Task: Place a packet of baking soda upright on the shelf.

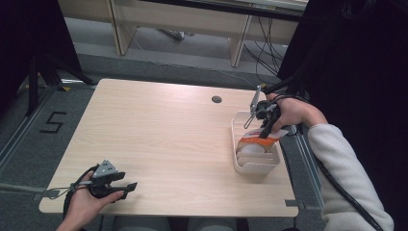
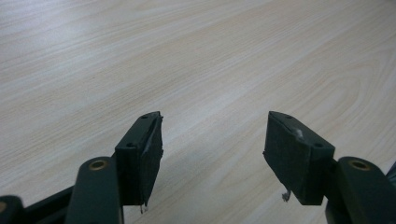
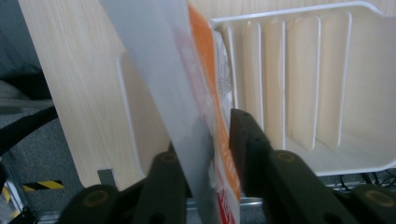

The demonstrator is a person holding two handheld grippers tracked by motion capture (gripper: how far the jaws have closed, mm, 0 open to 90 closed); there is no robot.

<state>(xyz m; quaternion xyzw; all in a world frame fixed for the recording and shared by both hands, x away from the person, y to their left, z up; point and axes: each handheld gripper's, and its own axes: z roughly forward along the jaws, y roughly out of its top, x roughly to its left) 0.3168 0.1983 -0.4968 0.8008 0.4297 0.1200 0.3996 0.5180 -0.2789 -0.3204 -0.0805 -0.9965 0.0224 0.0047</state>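
1. Nearest me, at the counter's near left corner, the left hand-held gripper (image 1: 126, 187) lies low over the wood in the person's left hand (image 1: 84, 204). Its jaws are spread wide with nothing between them; the left gripper view looks past them at bare counter (image 2: 196, 56). It plays no part in the work just now.

2. Farther along, by the right edge of the counter, stands a white slotted rack (image 1: 239, 163), its thin dividers (image 3: 285, 79) running side by side.

3. Over that rack the right hand-held gripper (image 1: 266, 131) is pinching an orange-and-white packet (image 1: 257, 141) near one end. The right gripper view has the jaws pressed onto the flat packet (image 3: 205, 93), which hangs tilted, its free part reaching over the rack's near wall.

4. As I read it, the step in hand is filing the packet into the rack. I cannot tell whether its lower edge is already inside a slot.

5. The next move, I'd judge, calls for squaring the packet with the dividers, lowering it until it bears on the rack floor, and only then spreading the jaws. Let go too early and it may well topple across the dividers.
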